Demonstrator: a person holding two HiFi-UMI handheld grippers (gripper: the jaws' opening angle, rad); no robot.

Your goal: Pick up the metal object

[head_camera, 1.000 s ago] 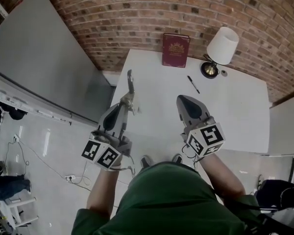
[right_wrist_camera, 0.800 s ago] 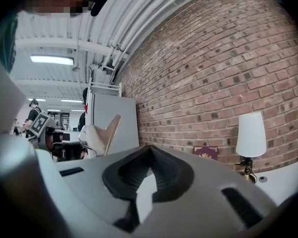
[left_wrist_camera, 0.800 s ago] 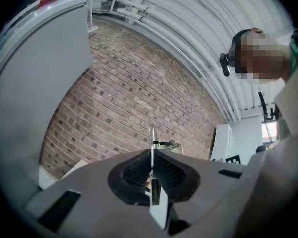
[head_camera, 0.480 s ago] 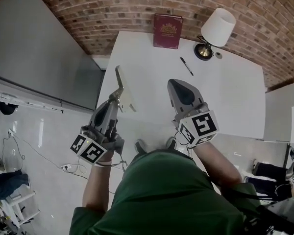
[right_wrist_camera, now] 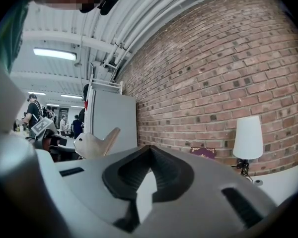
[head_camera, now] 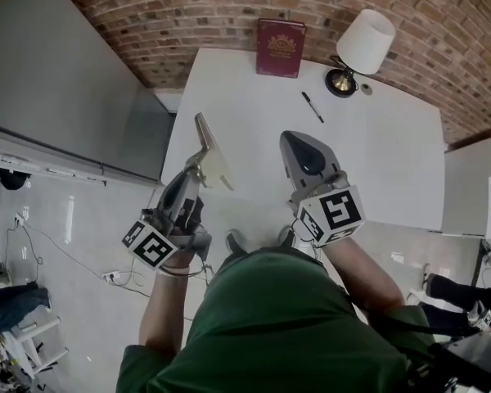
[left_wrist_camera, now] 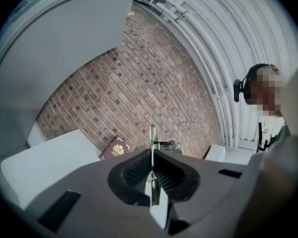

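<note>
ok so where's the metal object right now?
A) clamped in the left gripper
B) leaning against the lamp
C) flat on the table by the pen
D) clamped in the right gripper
A: the left gripper has its jaws shut on the thin metal object, which sticks out past its tips, while the right gripper has its jaws together with nothing between them.

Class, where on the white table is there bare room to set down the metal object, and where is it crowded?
Bare: the wide right half of the table, nearer than the pen and lamp; also the strip between the book and the held metal object. Crowded: the far edge, with book, pen and lamp.
</note>
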